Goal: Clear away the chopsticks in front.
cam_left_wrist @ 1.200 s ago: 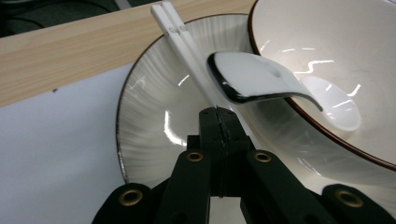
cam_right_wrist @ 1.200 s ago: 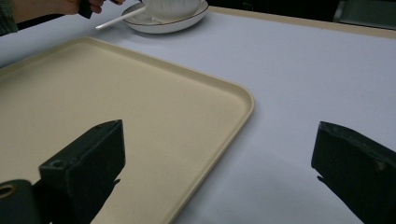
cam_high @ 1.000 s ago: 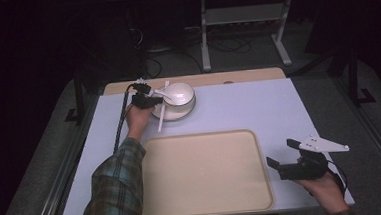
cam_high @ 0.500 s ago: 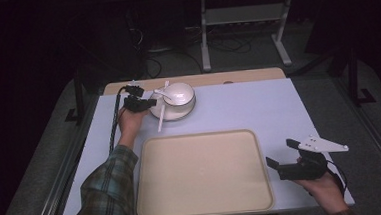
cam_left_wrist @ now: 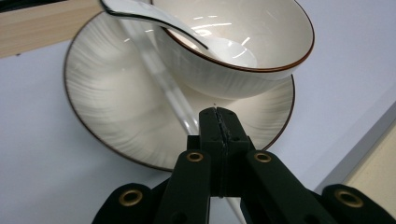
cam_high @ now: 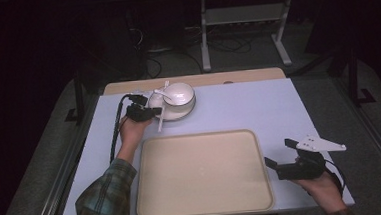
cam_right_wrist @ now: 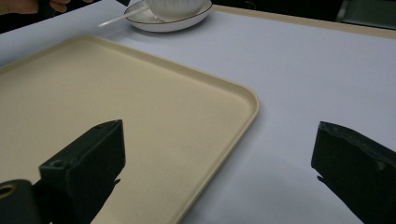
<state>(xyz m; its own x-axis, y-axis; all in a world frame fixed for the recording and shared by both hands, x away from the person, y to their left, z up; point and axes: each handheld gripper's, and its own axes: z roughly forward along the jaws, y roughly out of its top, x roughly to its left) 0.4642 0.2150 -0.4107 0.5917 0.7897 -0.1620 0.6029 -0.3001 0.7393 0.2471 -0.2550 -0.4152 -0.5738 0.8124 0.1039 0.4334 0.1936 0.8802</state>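
**tablewatcher:** So, the main landmark is the big tray [cam_high: 202,174], a cream rectangle with rounded corners and a low raised lip, matte and smooth like plastic. It sits on a pale lavender-grey table [cam_high: 258,108] that looks flat and slightly satiny. Beyond the tray's far left corner is a white plate [cam_left_wrist: 116,116] with fine brushed streaks and a thin dark rim line. A glossy white bowl [cam_left_wrist: 243,51] with a brownish rim stands on it, and a white spoon [cam_left_wrist: 187,35] leans inside the bowl, handle sticking out over the edge.

**gripnerd:** What about the two grippers?

**tablewatcher:** Left gripper [cam_left_wrist: 218,122] is at the plate's near edge, beyond the tray's far left corner. Its black jaws are pressed together, and a long clear or white stick [cam_left_wrist: 163,88] lies across the plate and runs right down to them. Looks like they pinch it, but I can't tell for certain. Right gripper [cam_right_wrist: 219,154] is just off the tray's right side, jaws spread wide with nothing between them, hard matte black plastic with brass-coloured bolts. It has a grey three-cornered plate on top.

**gripnerd:** And the room?

**tablewatcher:** Dark. Past the table's far wooden edge strip there's a grey floor, loose cables and a white metal stand [cam_high: 244,29]. Plaid sleeve [cam_high: 104,198] left of the tray.
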